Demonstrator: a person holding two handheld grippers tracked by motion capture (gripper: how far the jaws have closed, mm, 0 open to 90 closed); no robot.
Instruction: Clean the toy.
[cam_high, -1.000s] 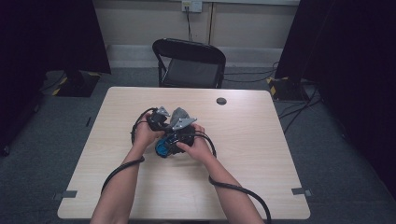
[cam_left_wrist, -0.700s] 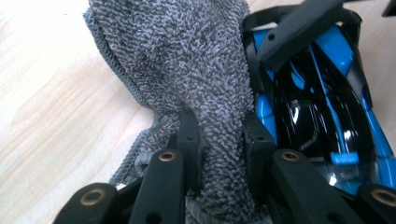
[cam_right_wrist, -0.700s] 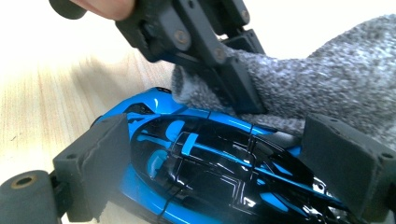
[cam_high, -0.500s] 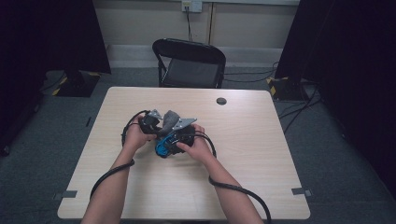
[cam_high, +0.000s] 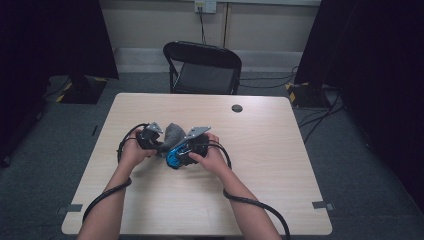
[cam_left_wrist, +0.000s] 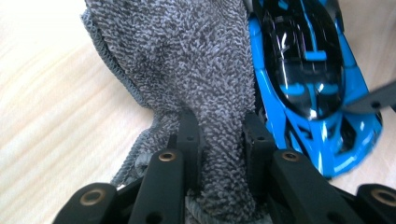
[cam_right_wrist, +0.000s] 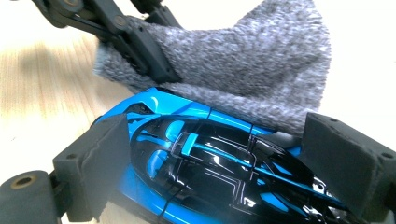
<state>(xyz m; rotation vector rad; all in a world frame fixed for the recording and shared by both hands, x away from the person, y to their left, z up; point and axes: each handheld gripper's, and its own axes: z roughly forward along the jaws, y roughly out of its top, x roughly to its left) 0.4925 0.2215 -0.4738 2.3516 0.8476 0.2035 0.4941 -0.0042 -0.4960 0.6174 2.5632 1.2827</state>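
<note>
Now my left gripper (cam_left_wrist: 218, 140), clamped on the cloth (cam_left_wrist: 187, 60), has slid left off the blue car (cam_right_wrist: 196, 158). My right gripper (cam_right_wrist: 224, 158) pins the car mid-table (cam_high: 280, 150); wiping stroke looks finished, another likely.

No readable text, labels, brands, numbers or signs

Beyond the grippers, a black folding chair (cam_high: 202, 67) stands behind the table's (cam_high: 280, 150) far edge. A small black disc (cam_high: 237, 108) lies farther out, to their right.
</note>
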